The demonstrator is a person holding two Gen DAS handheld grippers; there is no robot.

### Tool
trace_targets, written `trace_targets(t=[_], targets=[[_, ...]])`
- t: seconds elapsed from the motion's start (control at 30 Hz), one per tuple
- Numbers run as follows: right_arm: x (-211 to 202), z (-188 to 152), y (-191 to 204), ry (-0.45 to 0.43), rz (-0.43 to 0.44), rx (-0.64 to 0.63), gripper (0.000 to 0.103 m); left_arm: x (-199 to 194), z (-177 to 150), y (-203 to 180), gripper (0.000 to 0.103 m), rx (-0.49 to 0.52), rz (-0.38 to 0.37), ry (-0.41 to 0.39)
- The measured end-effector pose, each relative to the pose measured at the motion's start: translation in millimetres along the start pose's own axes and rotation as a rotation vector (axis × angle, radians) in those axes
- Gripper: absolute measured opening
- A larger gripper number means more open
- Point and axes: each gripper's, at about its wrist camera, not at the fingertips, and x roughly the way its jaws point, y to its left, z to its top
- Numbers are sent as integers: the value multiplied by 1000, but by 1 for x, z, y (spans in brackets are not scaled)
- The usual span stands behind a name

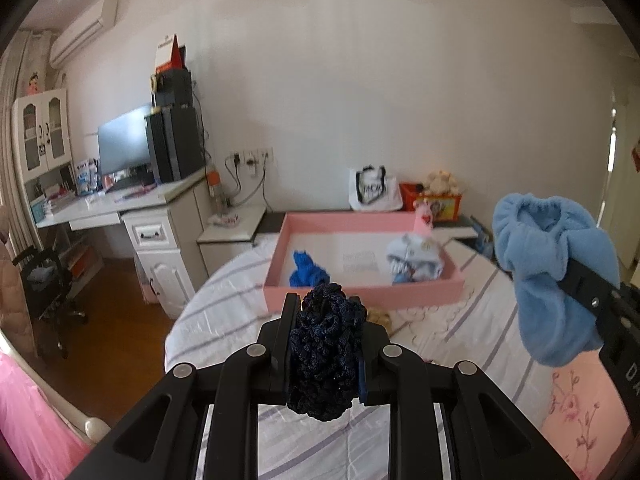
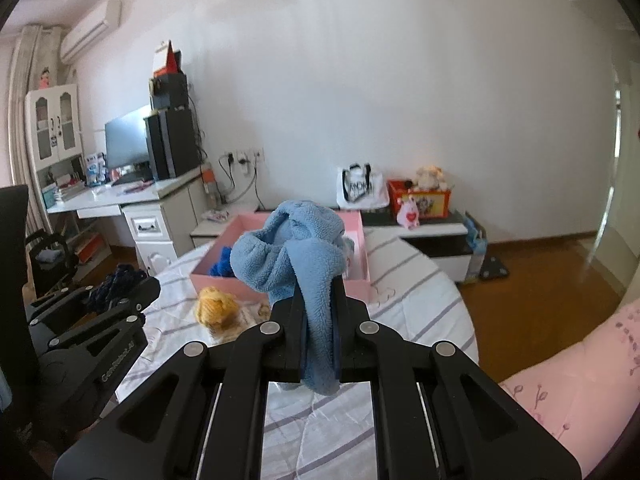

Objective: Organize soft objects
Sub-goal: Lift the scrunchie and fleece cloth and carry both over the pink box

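Ok so, going left to right: my left gripper is clamping down on a dark navy scrunchy knit thing, jaws squeezed tight around it, and I'm holding it up over the striped bed cover. From the right wrist view that same gripper is sitting off at the left edge, and there's white lettering on its arm, but it's too small and skewed for me to read properly.

Past it, the pink box is lying open on the bed. Inside, a bright blue knit piece is sitting at the left end, a printed sheet of paper is lying flat in the middle (can't read the text), and a pale blue and white bundle is resting toward the right end. A yellow knit ball is lying on the bed just outside the box's near wall.

My right gripper is pinching a light blue fleece piece, jaws closed on the lower part of it while the rest is bunching up above the fingers.

Behind the box, on the low cabinet, a white tote bag with dark lettering is standing; I can't make out the word for sure. Next to it an orange box is holding a plush toy.
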Motion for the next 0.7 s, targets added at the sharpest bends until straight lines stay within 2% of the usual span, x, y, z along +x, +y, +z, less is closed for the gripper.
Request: trace_targets(t=[0.37, 0.7], targets=[[-35, 11, 13, -91, 23, -32, 8, -66, -4, 4, 19, -23, -1, -103], [-48, 13, 14, -130, 10, -40, 9, -101, -24, 8, 19, -29, 13, -159]])
